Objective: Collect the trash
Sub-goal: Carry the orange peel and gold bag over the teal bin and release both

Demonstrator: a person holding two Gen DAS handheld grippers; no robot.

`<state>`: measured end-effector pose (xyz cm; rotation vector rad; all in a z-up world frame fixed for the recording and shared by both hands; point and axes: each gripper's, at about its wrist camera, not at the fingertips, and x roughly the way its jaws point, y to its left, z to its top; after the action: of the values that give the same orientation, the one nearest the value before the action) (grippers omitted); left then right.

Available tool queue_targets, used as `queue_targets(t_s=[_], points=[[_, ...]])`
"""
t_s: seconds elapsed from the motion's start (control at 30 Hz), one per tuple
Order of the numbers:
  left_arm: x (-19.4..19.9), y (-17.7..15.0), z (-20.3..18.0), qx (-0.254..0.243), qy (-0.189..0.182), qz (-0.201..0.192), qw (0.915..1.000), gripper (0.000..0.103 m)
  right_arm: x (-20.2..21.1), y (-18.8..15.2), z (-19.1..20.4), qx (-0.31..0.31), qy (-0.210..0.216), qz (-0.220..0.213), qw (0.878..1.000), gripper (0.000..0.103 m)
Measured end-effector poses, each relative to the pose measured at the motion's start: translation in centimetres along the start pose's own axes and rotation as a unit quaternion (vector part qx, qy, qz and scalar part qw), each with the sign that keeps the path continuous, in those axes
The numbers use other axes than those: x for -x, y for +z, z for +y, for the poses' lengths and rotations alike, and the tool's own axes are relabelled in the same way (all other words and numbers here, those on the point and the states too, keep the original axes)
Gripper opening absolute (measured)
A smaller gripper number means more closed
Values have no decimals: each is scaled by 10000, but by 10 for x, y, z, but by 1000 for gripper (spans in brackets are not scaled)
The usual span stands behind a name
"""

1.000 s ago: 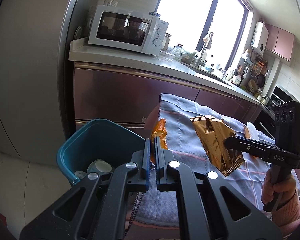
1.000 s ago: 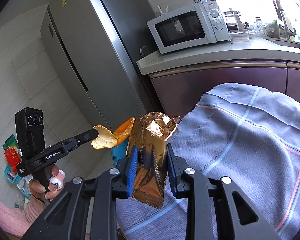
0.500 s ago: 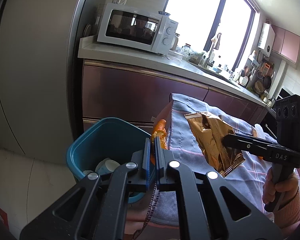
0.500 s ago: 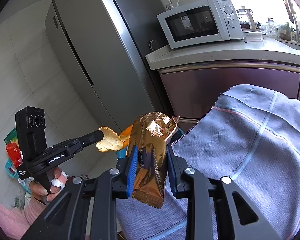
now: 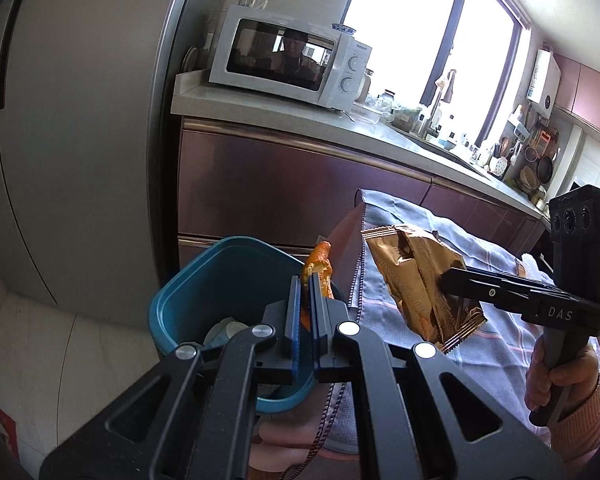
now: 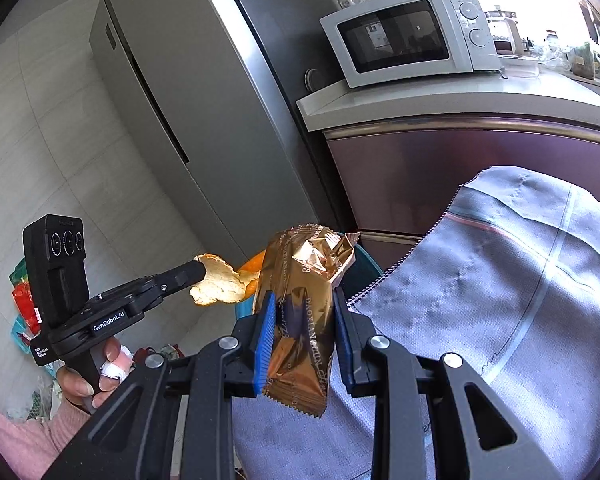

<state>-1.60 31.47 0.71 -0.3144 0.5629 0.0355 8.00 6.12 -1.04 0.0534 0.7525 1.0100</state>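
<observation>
Left gripper [image 5: 306, 304] — pinching orange peel [image 5: 319, 266], hovering over teal bin [image 5: 220, 276] rim. Right gripper [image 6: 304, 328], at 3 o'clock — clamping gold wrapper [image 6: 304, 316], levelling above grey cloth [image 6: 520, 300].

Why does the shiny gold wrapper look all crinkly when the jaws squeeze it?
The gold wrapper is probably thin foil. It creases where the right gripper pinches it, so it likely bends easily. It looks flat and empty, so it is probably very light and may flutter when dropped toward the blue bin. Its glossy skin could be slippery.
</observation>
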Motion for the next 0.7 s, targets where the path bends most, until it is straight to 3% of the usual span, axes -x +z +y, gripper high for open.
queue_targets(t_s=[0.7], points=[[-36,-5,31,163,372,271,9988,4,-65,27,12,318,-306,371,9983,26]])
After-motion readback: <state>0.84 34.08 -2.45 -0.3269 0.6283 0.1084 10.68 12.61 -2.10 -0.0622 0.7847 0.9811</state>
